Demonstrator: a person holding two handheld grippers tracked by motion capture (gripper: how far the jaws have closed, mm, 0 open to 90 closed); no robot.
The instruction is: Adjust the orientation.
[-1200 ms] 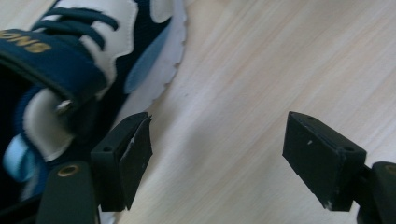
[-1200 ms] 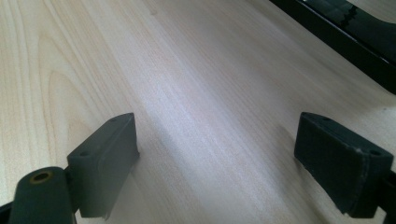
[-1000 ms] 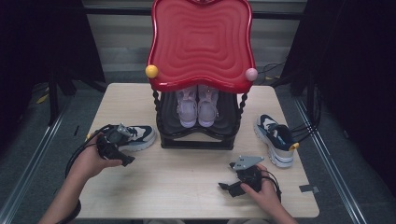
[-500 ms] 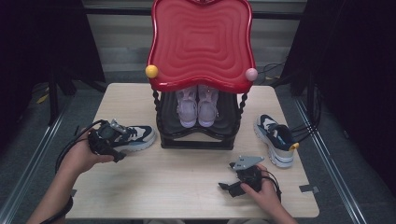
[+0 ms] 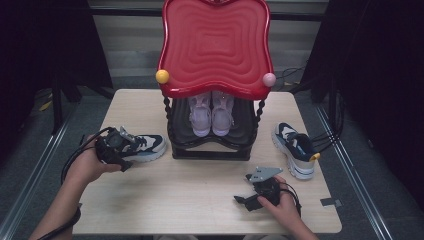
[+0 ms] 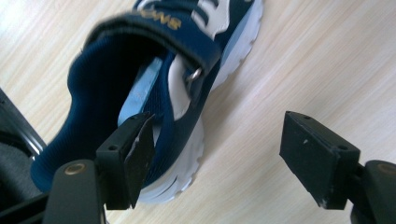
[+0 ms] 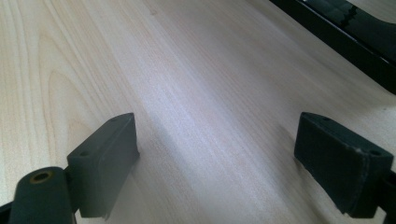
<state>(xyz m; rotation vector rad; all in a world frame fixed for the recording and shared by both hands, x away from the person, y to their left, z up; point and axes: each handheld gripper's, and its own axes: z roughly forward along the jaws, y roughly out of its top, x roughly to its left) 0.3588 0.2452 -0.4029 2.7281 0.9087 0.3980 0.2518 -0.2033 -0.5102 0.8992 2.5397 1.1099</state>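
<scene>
Navy-and-white sneaker [image 5: 142,146] lies on its sole on the pale wooden desk [image 5: 200,195], left of the black shoe rack [image 5: 210,150]. We have slid our left tool [image 6: 219,158] to its heel, jaws apart astride the collar. Right tool [image 7: 229,163] rests agape.

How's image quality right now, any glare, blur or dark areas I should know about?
High view: even light on the pale wooden table, surroundings nearly black, soft sheen on the glossy red wavy shelf top. Left gripper view: the navy and white sneaker is sharp, with the near jaws slightly soft. Right gripper view: a bright glare band crosses the wood, and the jaws look blurred.
</scene>
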